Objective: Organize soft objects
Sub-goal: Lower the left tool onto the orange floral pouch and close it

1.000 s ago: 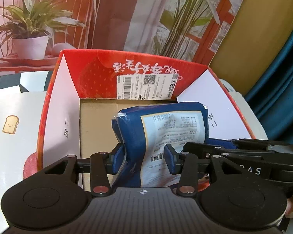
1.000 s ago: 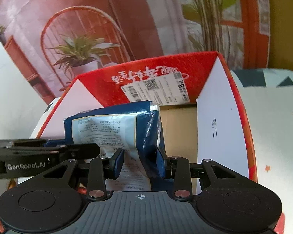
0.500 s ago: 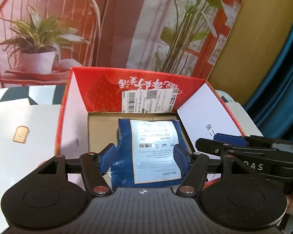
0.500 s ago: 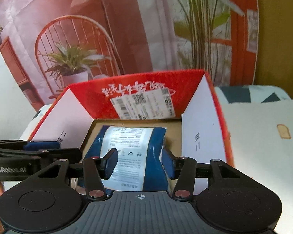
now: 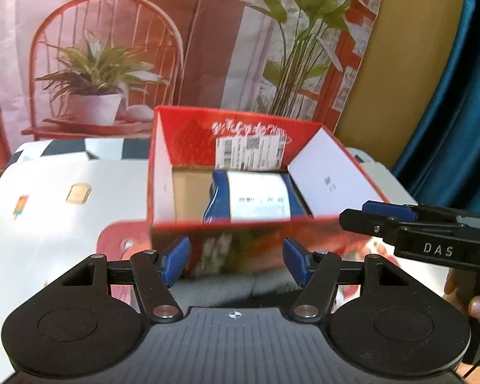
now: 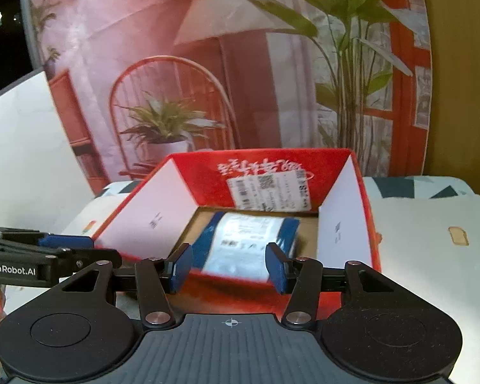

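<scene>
A blue soft packet [image 5: 256, 198] with a white label lies flat on the floor of the open red cardboard box [image 5: 192, 128]. My left gripper [image 5: 236, 262] hovers in front of the box's near wall, open, with nothing between its blue pads. The right wrist view shows the same packet [image 6: 249, 243] inside the box [image 6: 208, 179]. My right gripper [image 6: 228, 267] is over the near rim, open and empty. Each gripper's fingers show side-on in the other view, the right gripper's fingers [image 5: 387, 209] and the left gripper's fingers [image 6: 67, 241].
The box stands on a white tablecloth [image 5: 64, 217] printed with toast and ice lollies. A grey fabric [image 5: 265, 284] lies just under the left gripper. A printed backdrop [image 6: 208, 64] with a chair and plants stands behind, and a blue curtain [image 5: 457, 112] hangs at the right.
Both grippers opened and let go of the blue packet, which dropped from upright to flat in the box. Both then drew back and up, out of the box.
</scene>
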A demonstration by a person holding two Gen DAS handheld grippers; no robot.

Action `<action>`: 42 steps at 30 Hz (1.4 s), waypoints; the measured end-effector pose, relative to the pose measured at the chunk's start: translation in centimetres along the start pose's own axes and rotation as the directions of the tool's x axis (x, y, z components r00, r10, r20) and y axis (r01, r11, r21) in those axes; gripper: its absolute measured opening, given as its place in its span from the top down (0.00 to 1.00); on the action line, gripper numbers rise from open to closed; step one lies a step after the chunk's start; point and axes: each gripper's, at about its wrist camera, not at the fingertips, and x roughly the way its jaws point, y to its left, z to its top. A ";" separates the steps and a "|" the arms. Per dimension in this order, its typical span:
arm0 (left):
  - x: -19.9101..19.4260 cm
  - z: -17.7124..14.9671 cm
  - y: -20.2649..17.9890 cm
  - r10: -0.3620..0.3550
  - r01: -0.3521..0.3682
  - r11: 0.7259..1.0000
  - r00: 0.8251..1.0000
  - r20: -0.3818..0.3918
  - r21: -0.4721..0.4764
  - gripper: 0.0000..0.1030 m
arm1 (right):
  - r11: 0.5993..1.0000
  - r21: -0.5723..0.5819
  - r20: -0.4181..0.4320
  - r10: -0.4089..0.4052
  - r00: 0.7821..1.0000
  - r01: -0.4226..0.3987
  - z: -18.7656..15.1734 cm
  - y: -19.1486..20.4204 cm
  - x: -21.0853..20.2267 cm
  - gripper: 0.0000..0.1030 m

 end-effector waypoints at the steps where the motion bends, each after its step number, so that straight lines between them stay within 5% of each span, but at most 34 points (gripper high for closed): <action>1: -0.3 -0.6 0.1 0.005 -0.005 1.000 1.000 -0.006 0.000 0.36 | 1.000 0.001 -0.005 0.004 1.000 -0.004 -0.5 0.2 -0.4 0.54; 17: -2.2 -7.0 -0.1 -0.010 0.007 0.997 0.999 -0.042 -0.075 0.39 | 1.000 0.008 -0.103 -0.024 0.994 0.025 -10.1 2.5 -3.9 0.49; 23: -1.3 -8.6 0.5 -0.033 0.020 0.990 0.996 -0.087 -0.140 0.46 | 0.998 0.035 -0.130 -0.038 0.991 0.043 -11.2 1.5 -4.0 0.44; 42: 0.7 -10.7 1.8 -0.080 0.047 0.977 0.985 -0.152 -0.209 0.46 | 0.989 0.138 -0.218 -0.022 0.976 0.053 -13.8 0.3 -2.0 0.33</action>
